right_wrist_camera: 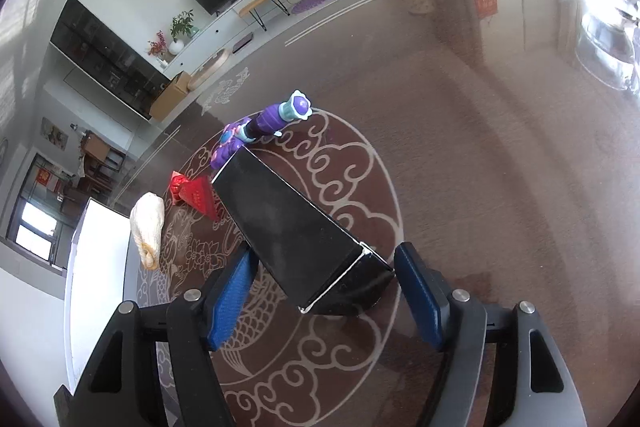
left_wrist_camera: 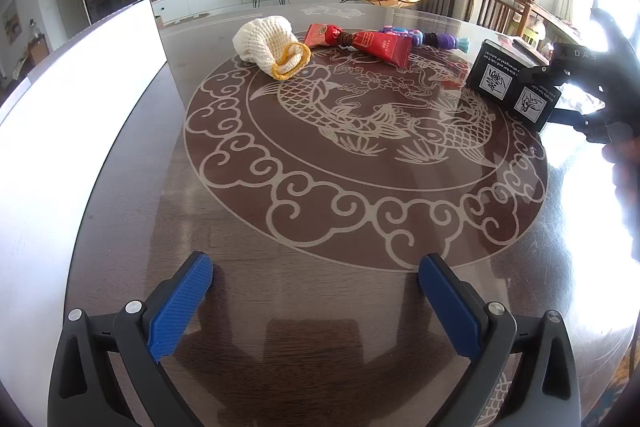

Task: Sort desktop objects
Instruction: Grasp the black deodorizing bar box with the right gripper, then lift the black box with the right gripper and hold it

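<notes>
Black box (right_wrist_camera: pixel 304 227) tilted, claw-held above table

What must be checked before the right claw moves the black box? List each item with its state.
1. Black box sits between the right claw pads: ok.
2. Both pads press firmly on the box: cannot tell; the right-hand pad looks barely at its corner.
3. Left claw open and empty: ok.
4. Purple toy wand clear of the box's far end: cannot tell; they overlap in the right wrist view.
5. Red packet and knitted pouch away from both claws: ok.
</notes>
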The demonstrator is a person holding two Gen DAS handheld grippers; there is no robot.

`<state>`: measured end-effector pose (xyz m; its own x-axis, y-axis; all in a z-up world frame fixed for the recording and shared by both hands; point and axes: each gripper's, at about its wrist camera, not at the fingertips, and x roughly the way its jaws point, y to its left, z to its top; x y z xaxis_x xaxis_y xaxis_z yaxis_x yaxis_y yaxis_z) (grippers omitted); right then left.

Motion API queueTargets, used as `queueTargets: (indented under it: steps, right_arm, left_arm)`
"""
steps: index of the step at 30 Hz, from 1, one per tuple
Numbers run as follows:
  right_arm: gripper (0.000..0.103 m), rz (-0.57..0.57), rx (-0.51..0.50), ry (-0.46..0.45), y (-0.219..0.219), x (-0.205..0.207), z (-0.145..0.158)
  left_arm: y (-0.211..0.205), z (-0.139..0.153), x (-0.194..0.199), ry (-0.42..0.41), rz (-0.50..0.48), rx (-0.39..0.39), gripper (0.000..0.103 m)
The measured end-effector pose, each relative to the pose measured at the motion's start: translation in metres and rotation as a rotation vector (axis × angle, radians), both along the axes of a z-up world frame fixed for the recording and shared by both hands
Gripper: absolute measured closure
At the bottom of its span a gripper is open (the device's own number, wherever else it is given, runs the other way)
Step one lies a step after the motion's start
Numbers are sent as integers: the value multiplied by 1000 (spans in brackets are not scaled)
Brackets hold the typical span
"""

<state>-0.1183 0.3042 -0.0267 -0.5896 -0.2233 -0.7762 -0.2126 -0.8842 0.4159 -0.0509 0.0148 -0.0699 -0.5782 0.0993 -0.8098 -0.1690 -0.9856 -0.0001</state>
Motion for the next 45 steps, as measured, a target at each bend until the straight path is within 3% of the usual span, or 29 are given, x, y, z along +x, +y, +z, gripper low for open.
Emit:
queueTargets:
  steps: [7, 15, 17, 19, 22, 26, 28, 31, 32, 33, 34, 36, 37, 41, 43, 45]
  right_arm:
    - [31, 239, 283, 55, -32, -9, 23]
    - [32, 649, 452, 64, -93, 18, 12]
    - [32, 690, 444, 84, -100, 25, 16]
    - [32, 648, 407, 106, -96, 24, 23]
    - [31, 488, 362, 82, -82, 9, 32]
    - [28, 365, 218, 46, -77, -17, 40]
    - [18, 364, 251, 12, -95, -31, 39]
    - [19, 368, 370, -62, -116, -47, 26]
    - [21, 371, 407, -83, -118, -51, 21]
    - [33, 371, 433, -104, -118, -53, 16]
    - [52, 365, 429, -121, -113, -54, 12]
    - [68, 329, 322, -113, -95, -51, 11]
    - [68, 303, 230, -109, -82, -47, 10]
    - [66, 181, -161, -110, -20, -23, -8]
    - [43, 111, -167, -100, 3, -8, -10]
    - [34, 80, -104, -67, 18, 3, -4]
  left_arm:
    - [0, 0, 0, 0, 0, 0, 0]
    - [0, 0, 0, -1, -1, 2, 0]
    - [0, 0, 0, -1, -1, 1, 0]
    - [0, 0, 0, -1, -1, 1, 0]
    - [0, 0, 0, -1, -1, 1, 0]
    - [0, 0, 0, -1, -1, 1, 0]
    - [0, 0, 0, -1, -1, 2, 0]
    - [0, 0, 0, -1, -1, 1, 0]
    - [0, 0, 0, -1, -1, 1, 0]
    - [0, 0, 0, -1, -1, 1, 0]
    - [0, 0, 0, -1, -1, 2, 0]
    - [0, 0, 0, -1, -1, 2, 0]
    - [0, 0, 0, -1, -1, 2, 0]
    - [0, 0, 0, -1, -1, 2, 0]
    - [0, 0, 0, -1, 0, 2, 0]
    - [0, 0, 0, -1, -1, 1, 0]
